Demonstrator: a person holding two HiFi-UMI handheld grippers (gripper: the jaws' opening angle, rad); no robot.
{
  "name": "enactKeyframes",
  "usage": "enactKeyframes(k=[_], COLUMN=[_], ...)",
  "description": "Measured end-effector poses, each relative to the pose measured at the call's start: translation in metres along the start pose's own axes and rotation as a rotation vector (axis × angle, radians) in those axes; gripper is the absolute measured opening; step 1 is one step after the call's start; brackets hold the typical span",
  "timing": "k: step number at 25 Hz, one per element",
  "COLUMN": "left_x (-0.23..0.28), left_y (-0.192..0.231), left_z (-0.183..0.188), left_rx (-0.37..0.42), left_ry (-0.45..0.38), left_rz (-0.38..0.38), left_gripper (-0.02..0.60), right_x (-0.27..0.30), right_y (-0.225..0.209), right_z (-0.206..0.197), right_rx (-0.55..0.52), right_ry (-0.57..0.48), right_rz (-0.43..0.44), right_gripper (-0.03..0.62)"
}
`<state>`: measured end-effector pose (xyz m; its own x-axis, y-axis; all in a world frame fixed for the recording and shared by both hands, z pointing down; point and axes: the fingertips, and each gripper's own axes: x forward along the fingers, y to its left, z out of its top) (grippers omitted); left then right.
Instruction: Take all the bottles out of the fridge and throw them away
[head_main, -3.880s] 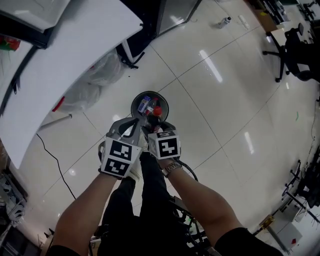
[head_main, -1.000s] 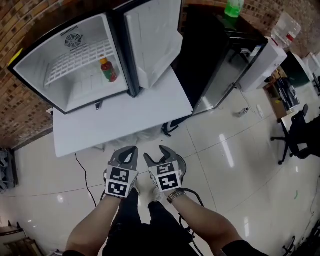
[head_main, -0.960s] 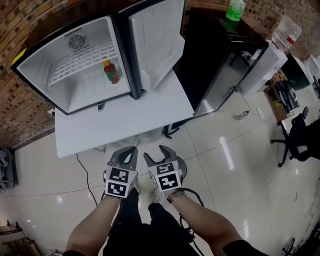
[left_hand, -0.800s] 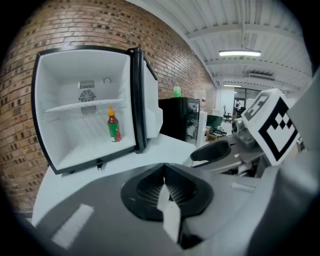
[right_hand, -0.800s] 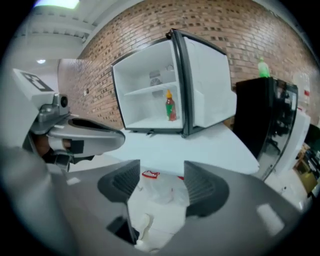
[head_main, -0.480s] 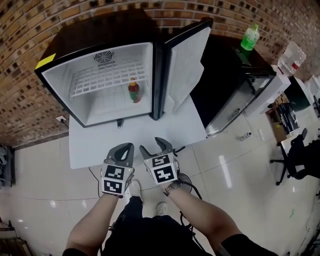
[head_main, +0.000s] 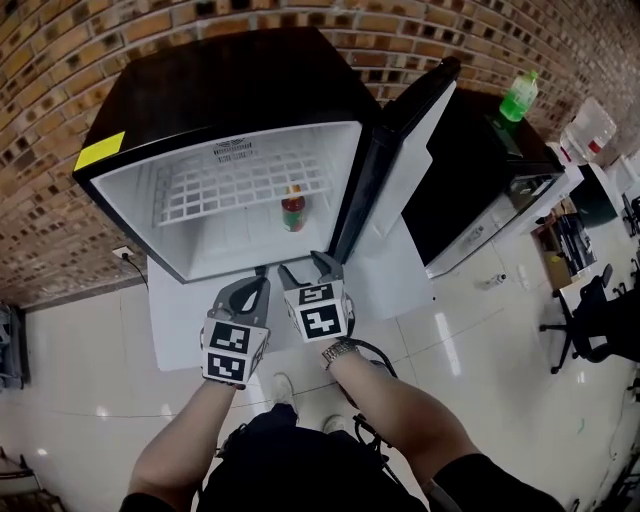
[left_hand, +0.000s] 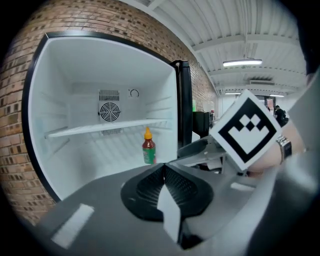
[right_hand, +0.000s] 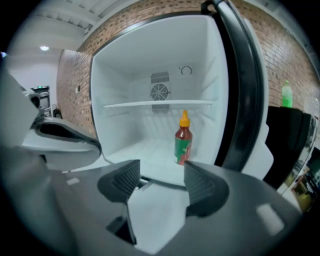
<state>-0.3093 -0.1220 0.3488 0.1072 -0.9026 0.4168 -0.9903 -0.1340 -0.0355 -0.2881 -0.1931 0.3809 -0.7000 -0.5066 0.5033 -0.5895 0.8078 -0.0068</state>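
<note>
The left tool (head_main: 255, 288) is hovering with jaws pressed together, empty. The right tool (head_main: 303, 266) is gaping wide and gripping nothing. A bottle (head_main: 293, 208) is standing upright inside the fridge (head_main: 200, 90), under the shelf (head_main: 230, 185), near the door (head_main: 400, 160).

Right gripper (right_hand: 161, 176): jaws apart, nothing between them. Fridge (right_hand: 122, 75) open, white inside, fills frame centre. One bottle (right_hand: 183, 140) upright on its floor, centre-right, below the shelf (right_hand: 150, 104). Fan (right_hand: 159, 91) on back wall. Door (right_hand: 245, 90) swung out at right. Green bottle (right_hand: 286, 95) far right edge. Left gripper (right_hand: 60, 135) at left edge.
</note>
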Motion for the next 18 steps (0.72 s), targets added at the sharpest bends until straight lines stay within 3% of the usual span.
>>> enactKeyframes(k=[11, 18], left_x=[0.031, 0.05], left_y=[0.044, 0.065], left_z=[-0.004, -0.005], left_rx=[0.028, 0.025], left_ry=[0.032, 0.031], left_rz=[-0.088, -0.103], left_gripper=[0.005, 0.005], right_x=[0.073, 0.103], right_y=[-0.028, -0.047], right_z=[0.02, 0.03], right_rx=[0.034, 0.064], right_ry=[0.045, 0.05], right_rz=[-0.148, -0.202], right_gripper=[0.279, 0.291])
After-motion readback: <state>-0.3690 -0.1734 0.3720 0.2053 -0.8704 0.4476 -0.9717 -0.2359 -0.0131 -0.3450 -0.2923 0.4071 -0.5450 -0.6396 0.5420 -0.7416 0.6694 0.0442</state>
